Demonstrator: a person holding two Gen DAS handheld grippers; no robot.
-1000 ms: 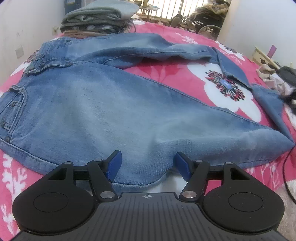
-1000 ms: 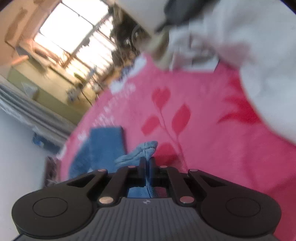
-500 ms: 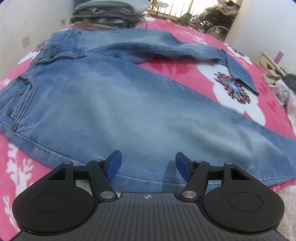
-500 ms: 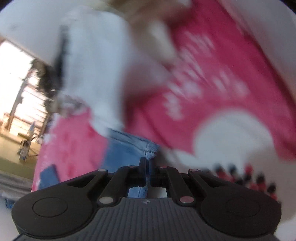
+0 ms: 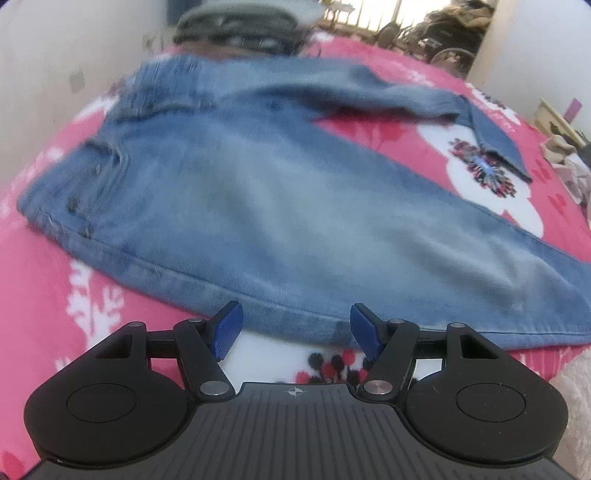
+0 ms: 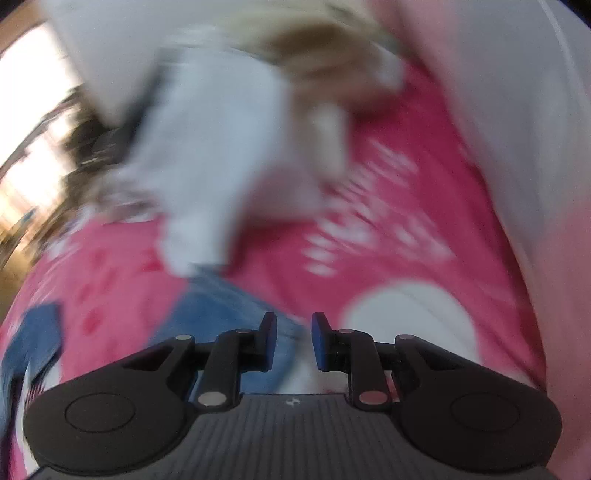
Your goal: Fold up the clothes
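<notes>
Pink bedding printed with white flowers (image 5: 480, 173) covers the whole surface, soft and a little fuzzy, with pale walls behind and bright window light at the far end. From the left wrist view the faded blue denim jeans (image 5: 280, 206) lie spread flat across it, waistband toward the far left, one leg running out to the right, the other bent away behind it with its cuff resting on a white flower. A stack of folded grey and plaid clothes (image 5: 236, 26) sits beyond the waistband — only this view shows it.

The left gripper (image 5: 295, 328) hangs just at the near hem side of the jeans, its blue ribbed pads (image 5: 227, 330) spread wide, nothing between them; the denim edge lies just past the fingertips.

The right wrist view is badly smeared. It shows a blurred heap of white and tan cloth (image 6: 221, 140) on the pink cover, which the other view catches only at its edge. The right gripper (image 6: 293, 339) stands with a narrow gap between its pads — a blue denim cuff lies just ahead and slightly left of that gap, apparently not pinched.
</notes>
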